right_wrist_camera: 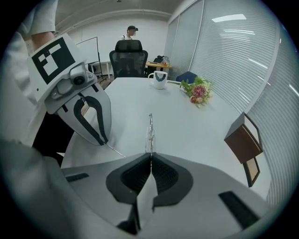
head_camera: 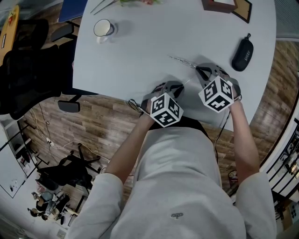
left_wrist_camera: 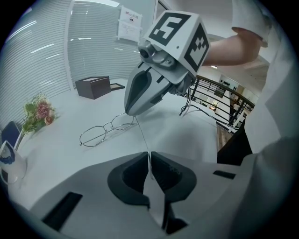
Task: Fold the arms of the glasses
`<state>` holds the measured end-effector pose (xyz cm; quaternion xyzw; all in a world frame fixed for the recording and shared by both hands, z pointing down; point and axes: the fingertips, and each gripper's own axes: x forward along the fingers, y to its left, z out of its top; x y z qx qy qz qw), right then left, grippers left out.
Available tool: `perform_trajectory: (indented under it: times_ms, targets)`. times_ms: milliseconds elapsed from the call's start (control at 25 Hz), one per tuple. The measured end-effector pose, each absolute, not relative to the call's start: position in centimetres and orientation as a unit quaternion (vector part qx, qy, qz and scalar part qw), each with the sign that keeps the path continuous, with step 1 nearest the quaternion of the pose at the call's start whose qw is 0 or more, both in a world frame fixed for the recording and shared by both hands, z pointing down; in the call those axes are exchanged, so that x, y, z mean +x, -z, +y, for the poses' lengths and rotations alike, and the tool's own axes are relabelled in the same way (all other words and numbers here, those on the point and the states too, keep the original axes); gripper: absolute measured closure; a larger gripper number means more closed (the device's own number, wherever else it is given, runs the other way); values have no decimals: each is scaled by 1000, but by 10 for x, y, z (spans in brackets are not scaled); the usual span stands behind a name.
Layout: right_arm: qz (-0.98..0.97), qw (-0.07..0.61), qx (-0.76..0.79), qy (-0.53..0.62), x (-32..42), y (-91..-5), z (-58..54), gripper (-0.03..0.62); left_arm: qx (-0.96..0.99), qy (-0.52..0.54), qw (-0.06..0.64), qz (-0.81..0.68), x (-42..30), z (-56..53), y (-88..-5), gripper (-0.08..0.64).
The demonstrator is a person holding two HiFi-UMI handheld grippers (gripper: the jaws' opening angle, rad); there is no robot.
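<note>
Thin wire-framed glasses (head_camera: 181, 60) lie on the white table (head_camera: 140, 51), lenses stretching away to the left of my right gripper (head_camera: 200, 70). That gripper is shut on the near end of the frame (right_wrist_camera: 150, 133), which runs straight out from its jaws. One thin arm (left_wrist_camera: 143, 136) leads from there to my left gripper (left_wrist_camera: 149, 161), shut on the arm's tip. In the head view the left gripper (head_camera: 180, 87) sits close beside the right one, near the table's front edge. The lenses (left_wrist_camera: 105, 130) rest flat on the table.
A white mug (head_camera: 103, 29) stands at the far left and a black glasses case (head_camera: 242, 53) at the right. A brown frame (head_camera: 219, 4) and flowers (right_wrist_camera: 198, 91) are at the back. A black office chair (head_camera: 23, 70) stands left of the table; a person (right_wrist_camera: 131, 32) is behind another chair.
</note>
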<state>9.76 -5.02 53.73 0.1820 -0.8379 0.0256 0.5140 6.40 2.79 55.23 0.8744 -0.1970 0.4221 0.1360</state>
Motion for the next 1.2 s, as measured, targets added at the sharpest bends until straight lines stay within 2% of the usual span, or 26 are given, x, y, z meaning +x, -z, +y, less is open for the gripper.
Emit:
perform_trajectory:
  times_ms: [1200]
  targets:
    - [-839,525,140,-29,94,-542,-28,581,854,-426,145,-263,28,-5,-550,528]
